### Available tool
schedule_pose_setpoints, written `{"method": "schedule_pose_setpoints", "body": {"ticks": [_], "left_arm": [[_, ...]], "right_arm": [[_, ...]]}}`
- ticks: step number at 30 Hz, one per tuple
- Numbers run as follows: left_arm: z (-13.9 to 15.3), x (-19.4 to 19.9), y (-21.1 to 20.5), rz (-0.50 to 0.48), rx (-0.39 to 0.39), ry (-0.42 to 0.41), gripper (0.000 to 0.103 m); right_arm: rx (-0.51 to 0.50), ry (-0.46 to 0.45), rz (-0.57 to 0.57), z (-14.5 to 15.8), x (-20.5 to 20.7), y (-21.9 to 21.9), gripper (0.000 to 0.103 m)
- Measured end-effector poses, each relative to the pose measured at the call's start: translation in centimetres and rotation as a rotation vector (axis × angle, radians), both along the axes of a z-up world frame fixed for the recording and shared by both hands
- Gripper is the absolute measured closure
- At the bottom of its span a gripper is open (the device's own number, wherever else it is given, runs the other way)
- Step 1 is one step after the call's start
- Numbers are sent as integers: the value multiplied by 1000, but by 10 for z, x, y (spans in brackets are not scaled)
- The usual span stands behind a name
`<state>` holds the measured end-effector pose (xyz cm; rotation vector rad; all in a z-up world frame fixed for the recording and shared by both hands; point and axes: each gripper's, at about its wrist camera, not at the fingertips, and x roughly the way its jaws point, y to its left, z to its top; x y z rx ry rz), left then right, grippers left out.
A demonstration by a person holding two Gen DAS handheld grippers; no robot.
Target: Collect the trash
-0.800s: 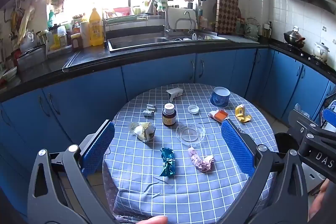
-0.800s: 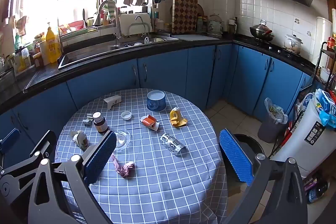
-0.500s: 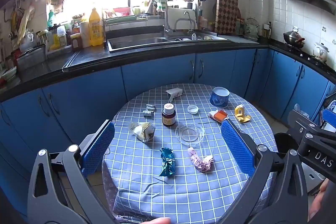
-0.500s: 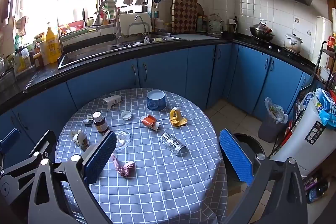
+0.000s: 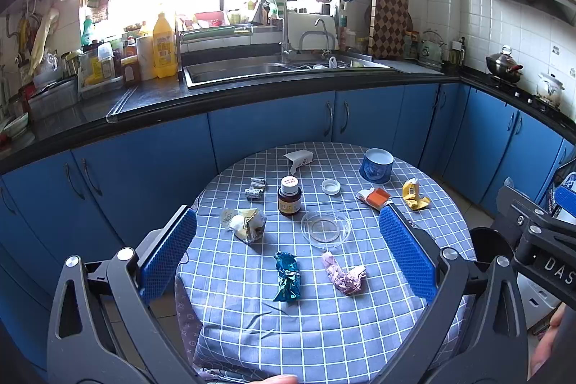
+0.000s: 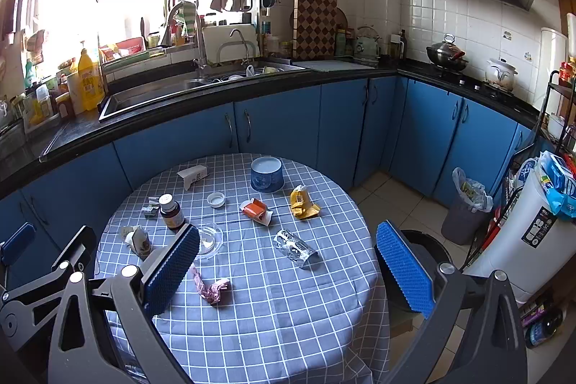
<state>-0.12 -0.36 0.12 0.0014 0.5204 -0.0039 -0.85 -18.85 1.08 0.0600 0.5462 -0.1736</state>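
Note:
Scraps lie on a round table (image 5: 324, 330) with a blue checked cloth. In the left wrist view a teal foil wrapper (image 5: 287, 277), a pink wrapper (image 5: 343, 276) and a crumpled yellow-white wrapper (image 5: 244, 224) sit between my fingers. My left gripper (image 5: 288, 225) hovers open above the near edge, holding nothing. The right wrist view shows a silver foil wrapper (image 6: 295, 247), an orange-white packet (image 6: 256, 209), a yellow wrapper (image 6: 303, 203) and the pink wrapper (image 6: 210, 287). My right gripper (image 6: 288, 247) is open and empty. A black bin (image 6: 424, 251) stands by the table's right side.
Also on the cloth are a brown medicine bottle (image 5: 289, 196), a clear glass dish (image 5: 325, 227), a white cap (image 5: 330, 186), a blue bowl (image 5: 377, 165) and a small white carton (image 5: 298, 159). A grey bin with a bag (image 6: 466, 207) stands by blue cabinets.

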Motion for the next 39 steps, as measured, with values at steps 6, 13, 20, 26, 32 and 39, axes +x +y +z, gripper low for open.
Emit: {"method": "schedule_pose_setpoints", "body": {"ticks": [6,13,20,26,32,39], "left_arm": [[-5,0,1,5,1,-1,3],[-4,2,8,11,-7,-1,3],[-3,2,10,13,-10,3,3],[-3,3,12,13,-11,8,3],[-4,3,10,10,-6,9,3],[-4,3,11,11,-7,8,3]], "right_arm": [[1,-1,0,-2,-2,0,7],[2,-1,-1,-3,-2,0,7],[1,-1,0,-3,-3,0,7],[2,0,0,-2,-2,0,7],[5,5,-1,-3,-3,-2,7],[5,6,1,-3,-3,-2,7]]}}
